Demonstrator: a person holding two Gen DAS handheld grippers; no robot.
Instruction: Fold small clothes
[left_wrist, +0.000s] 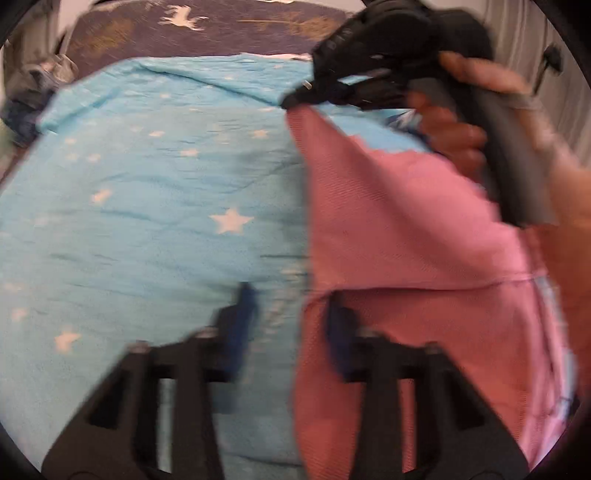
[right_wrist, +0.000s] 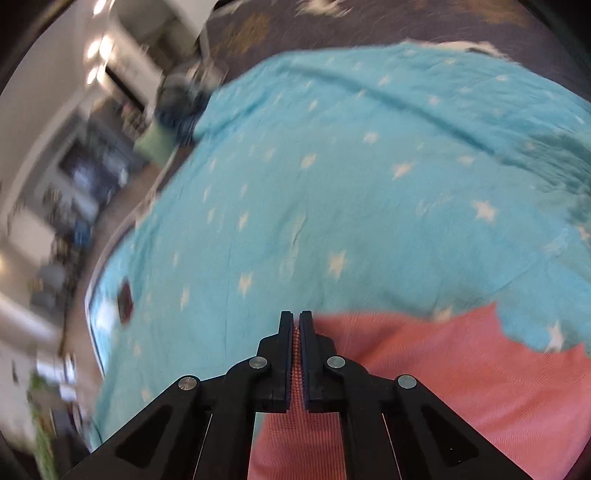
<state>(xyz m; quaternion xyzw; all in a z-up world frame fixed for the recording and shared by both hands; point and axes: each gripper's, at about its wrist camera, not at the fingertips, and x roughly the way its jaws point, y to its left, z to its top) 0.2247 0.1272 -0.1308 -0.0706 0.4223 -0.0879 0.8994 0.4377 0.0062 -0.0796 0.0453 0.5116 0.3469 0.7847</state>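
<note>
Fingers (right_wrist: 308, 354) of right gripper (right_wrist: 295, 325) pinch pink cloth (right_wrist: 461, 376), hanging lengthwise.

My right gripper (right_wrist: 296, 321) has its jaws clamped together on a fold of pink cloth (right_wrist: 424, 369), pointing steeply down. My right hand (left_wrist: 454, 122) wraps its handle. My left gripper (left_wrist: 291, 317) is blurred, its jaws apart around the cloth's edge.

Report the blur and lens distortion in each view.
Left wrist: motion blur smears the left tool and the pink cloth; the fisheye bows the blue starred cover.
Right wrist: the right tool is sharp, shut on the pink cloth; the room at left streaks heavily, and the cover's edges curve.
</note>
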